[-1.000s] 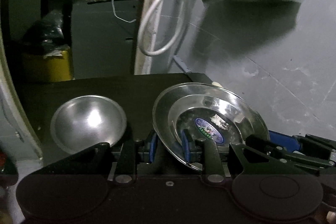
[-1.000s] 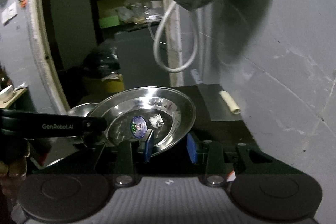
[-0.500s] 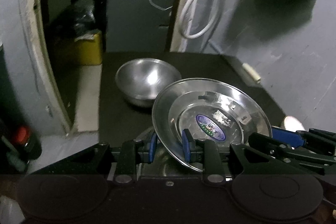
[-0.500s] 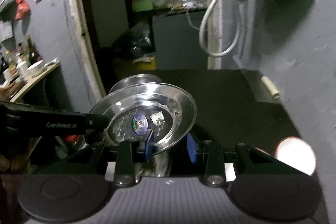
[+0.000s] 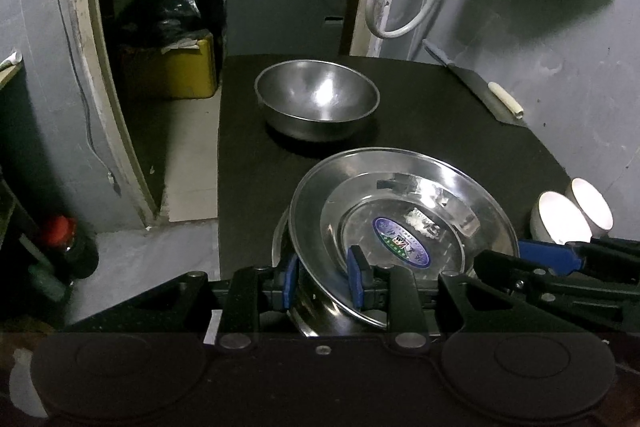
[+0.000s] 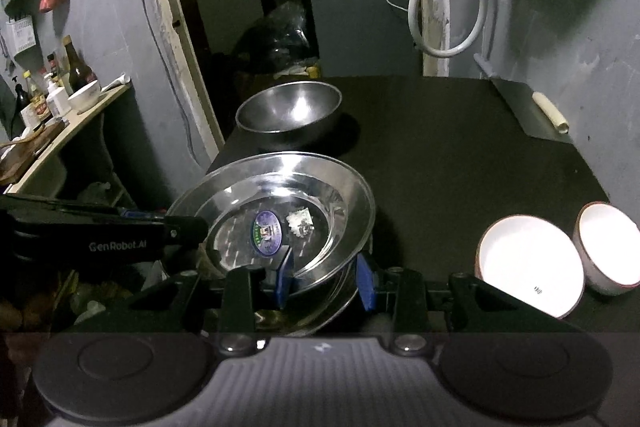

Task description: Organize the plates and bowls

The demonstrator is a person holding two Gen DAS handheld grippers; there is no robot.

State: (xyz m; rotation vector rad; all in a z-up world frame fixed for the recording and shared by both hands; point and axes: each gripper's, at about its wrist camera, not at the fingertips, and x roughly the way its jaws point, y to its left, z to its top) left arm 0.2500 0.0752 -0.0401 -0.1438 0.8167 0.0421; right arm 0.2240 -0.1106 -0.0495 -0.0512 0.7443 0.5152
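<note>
Left wrist view: the left gripper (image 5: pixel 322 281) is clamped on the near rim of the steel plate (image 5: pixel 404 223), angled down, with the steel bowl (image 5: pixel 317 99) beyond the plate on the counter (image 5: pixel 432 115).

Right wrist view: the right gripper (image 6: pixel 325 279) grips the plate's opposite rim, tilted down; two white bowls (image 6: pixel 530 261) sit right of the plate.

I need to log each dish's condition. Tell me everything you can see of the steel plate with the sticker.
The steel plate is round, shiny metal with a broad flat rim and sunken centre, bearing an oval blue sticker and whitish residue beside it. It is tilted, gripped on opposite rim edges by the left gripper and right gripper. Another metal dish's edge shows just beneath it, above the dark table.
</note>
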